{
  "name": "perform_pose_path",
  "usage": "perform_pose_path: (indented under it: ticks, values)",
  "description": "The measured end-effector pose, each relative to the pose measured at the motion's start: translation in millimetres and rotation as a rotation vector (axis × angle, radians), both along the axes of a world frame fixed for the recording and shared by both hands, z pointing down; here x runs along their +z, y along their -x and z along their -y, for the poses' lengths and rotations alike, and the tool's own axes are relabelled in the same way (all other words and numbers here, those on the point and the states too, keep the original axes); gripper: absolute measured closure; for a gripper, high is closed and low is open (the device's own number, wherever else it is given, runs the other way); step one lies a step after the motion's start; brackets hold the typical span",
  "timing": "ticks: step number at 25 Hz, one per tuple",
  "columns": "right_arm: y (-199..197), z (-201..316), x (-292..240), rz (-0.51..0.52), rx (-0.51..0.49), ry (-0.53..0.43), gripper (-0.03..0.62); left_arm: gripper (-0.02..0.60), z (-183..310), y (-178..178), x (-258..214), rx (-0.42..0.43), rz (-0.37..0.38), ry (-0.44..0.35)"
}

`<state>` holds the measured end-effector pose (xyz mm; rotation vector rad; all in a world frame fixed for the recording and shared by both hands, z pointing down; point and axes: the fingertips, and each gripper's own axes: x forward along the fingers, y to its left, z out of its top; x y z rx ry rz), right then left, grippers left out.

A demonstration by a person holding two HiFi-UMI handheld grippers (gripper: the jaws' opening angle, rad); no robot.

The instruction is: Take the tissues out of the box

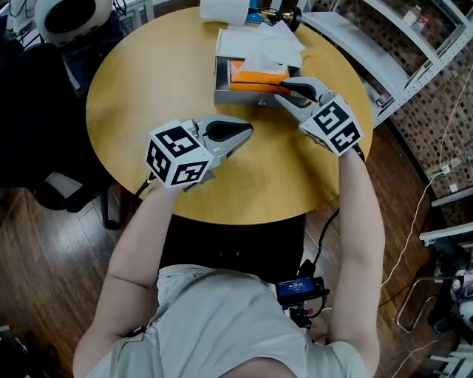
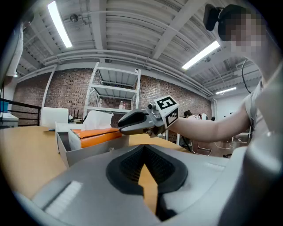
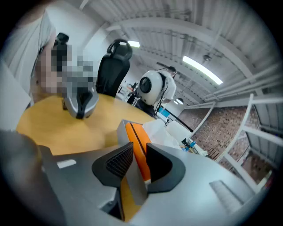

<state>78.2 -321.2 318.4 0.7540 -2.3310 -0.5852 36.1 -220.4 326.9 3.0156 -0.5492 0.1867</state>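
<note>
The marking I could make out was on my own tools: each of my two grippers carried one cube, the left cube [image 1: 176, 153] and the right cube [image 1: 336, 124], with a black-and-white square pattern on every face I saw. Those patterns were codes, not words.

On the round wooden table [image 1: 148, 81] stood one grey box [image 1: 240, 97], open at the top, near the far edge. Inside it lay one orange pack [image 1: 255, 74] of tissues. A loose heap of white tissues [image 1: 259, 44] sat just behind the pack, at the box's far side. One white paper roll [image 1: 224, 9] stood beyond that, at the table's rim.

My right gripper [image 1: 294, 94] was at the near right corner of the box, tilted down. Its jaws stood partly apart and straddled the box's near wall, one outside the box and the other over the orange pack. In the right gripper view the wall and the pack's edge filled the gap between the pads [image 3: 116, 162], and the pads seemed to press on both, though that close, bent view left me a little unsure.

My left gripper [image 1: 248, 133] lay low over the bare table, well short of the box, pointing toward it. Its tips met and it held nothing; I saw only wood through the slit behind them.
</note>
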Motion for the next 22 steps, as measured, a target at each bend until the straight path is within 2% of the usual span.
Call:
perform_pose_path:
  ticks: [4, 7, 11, 15, 22]
  values:
    - [9, 23, 14, -0.266, 0.015, -0.065, 0.488, 0.581, -1, 2, 2, -0.004, 0.003, 0.0]
    - [12, 35, 20, -0.388, 0.017, -0.076, 0.473, 0.581, -1, 1, 2, -0.003, 0.003, 0.0]
    - [15, 39, 24, -0.396, 0.014, -0.034, 0.5, 0.581, -1, 1, 2, -0.006, 0.003, 0.001]
    - [14, 39, 20, -0.405, 0.014, -0.044, 0.453, 0.581, -2, 1, 1, -0.003, 0.006, -0.002]
    - [20, 36, 22, -0.504, -0.038, -0.076, 0.456, 0.581, -2, 1, 1, -0.006, 0.004, 0.001]
